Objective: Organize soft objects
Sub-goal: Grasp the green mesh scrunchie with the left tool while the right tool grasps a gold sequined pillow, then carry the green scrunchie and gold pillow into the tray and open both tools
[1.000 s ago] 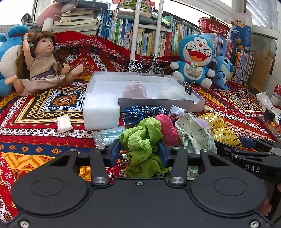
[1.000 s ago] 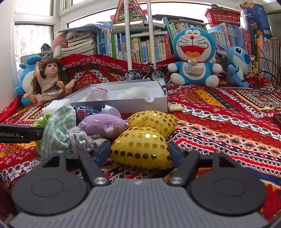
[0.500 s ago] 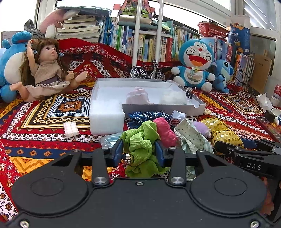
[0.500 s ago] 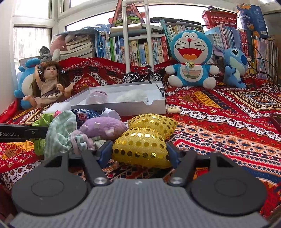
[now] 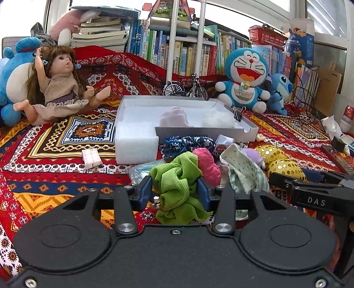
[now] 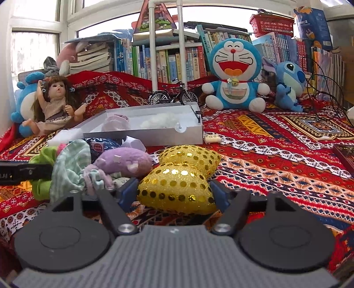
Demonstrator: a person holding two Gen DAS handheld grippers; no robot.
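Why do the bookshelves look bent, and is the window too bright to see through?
Left wrist view: the fisheye lens bows the bookshelf and darkens the corners; the window is blown out white. Right wrist view: same curving, the window is washed out, while the gold sequin cushion sparkles with small glints.

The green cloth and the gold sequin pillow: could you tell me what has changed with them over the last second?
The left gripper has closed on the green cloth, bunching it narrower. The right gripper has narrowed onto the gold sequin pillow, both pads now touching it. The white box and the rest of the pile stayed put.
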